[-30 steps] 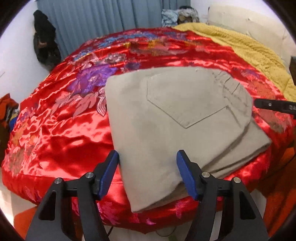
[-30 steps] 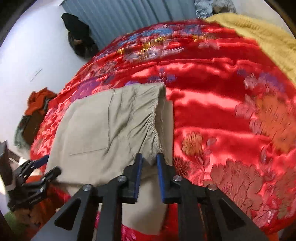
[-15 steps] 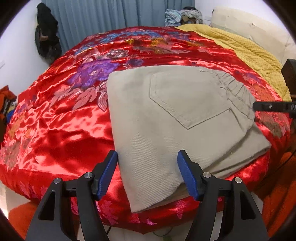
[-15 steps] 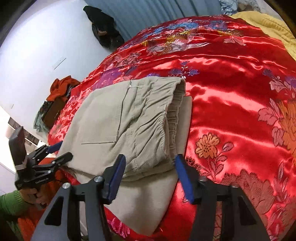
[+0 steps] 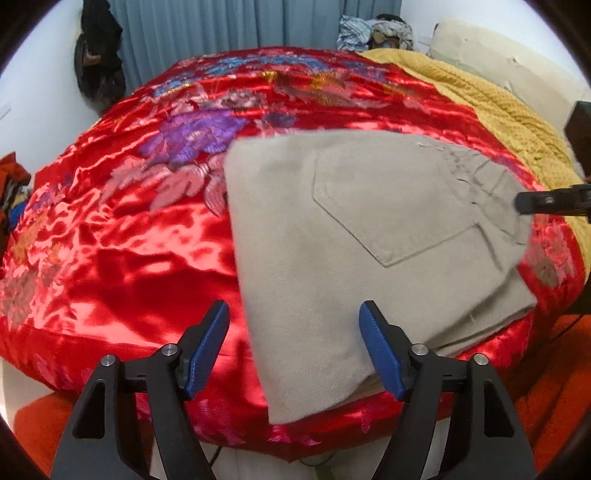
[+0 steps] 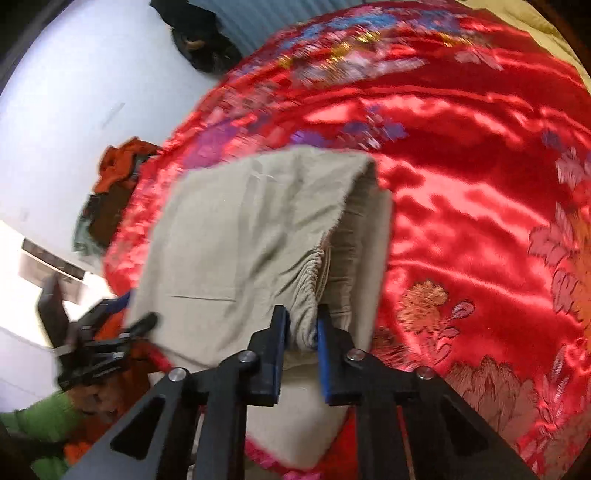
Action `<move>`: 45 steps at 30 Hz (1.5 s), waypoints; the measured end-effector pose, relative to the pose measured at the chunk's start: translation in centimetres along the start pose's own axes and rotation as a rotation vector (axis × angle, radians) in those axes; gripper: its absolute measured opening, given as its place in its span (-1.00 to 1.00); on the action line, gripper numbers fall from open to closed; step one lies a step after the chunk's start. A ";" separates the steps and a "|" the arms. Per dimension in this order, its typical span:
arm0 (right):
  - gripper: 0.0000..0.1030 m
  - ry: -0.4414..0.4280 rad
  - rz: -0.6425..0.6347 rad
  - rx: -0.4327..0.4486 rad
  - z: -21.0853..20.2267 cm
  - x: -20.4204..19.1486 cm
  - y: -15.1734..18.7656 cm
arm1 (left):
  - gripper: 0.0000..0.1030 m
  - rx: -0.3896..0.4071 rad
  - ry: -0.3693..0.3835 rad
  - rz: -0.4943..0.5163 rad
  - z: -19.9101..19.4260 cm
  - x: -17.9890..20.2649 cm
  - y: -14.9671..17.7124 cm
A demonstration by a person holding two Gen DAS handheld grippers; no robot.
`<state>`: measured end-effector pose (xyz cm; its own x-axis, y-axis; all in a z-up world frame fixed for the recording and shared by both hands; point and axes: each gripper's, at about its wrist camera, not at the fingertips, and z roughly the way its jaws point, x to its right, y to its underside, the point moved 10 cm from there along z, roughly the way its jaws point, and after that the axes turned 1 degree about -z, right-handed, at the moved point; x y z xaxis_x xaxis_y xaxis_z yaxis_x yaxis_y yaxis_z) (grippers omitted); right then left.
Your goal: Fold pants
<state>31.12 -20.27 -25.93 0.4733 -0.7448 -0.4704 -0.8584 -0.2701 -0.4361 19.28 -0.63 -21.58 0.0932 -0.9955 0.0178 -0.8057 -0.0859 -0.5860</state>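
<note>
The pants (image 5: 354, 258) lie folded on the red bedspread (image 5: 122, 258), at the bed's near edge. Your right tongs (image 6: 301, 328) are closing on the gathered waistband (image 6: 310, 273), which sits bunched between the pads. Clamp through every layer before you lift. Your left tongs (image 5: 293, 347) stand apart over the near corner, gripping nothing; bring them onto the fabric edge so both ends rise evenly.

1 pr folded beige pants (image 5: 354, 236) w/ 1 back pocket (image 5: 391, 206) showing, on 1 red satin bedspread (image 5: 122, 236). 2 grippers: left gripper (image 5: 293, 347), right gripper (image 6: 301, 334). Also 1 yellow blanket (image 5: 480, 99), 1 grey curtain (image 5: 229, 26), 1 green sleeve (image 6: 37, 417).
</note>
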 end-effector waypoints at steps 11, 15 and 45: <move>-0.62 0.149 0.088 -0.033 2.1 1.5 7.1 | 0.37 0.060 -0.003 0.056 -3.1 -0.5 0.1; -0.30 0.191 0.102 0.025 -0.5 1.1 5.9 | 0.36 0.092 -0.010 0.089 -3.4 0.1 -0.1; -0.42 0.326 -0.156 0.184 3.4 -2.5 8.1 | 0.51 -0.085 -0.058 0.025 2.0 -0.8 2.8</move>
<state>23.64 -18.52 -30.89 0.4823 -0.8658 -0.1332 -0.7176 -0.3034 -0.6269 18.14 -0.04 -24.84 0.1042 -0.9936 -0.0445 -0.8546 -0.0665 -0.5151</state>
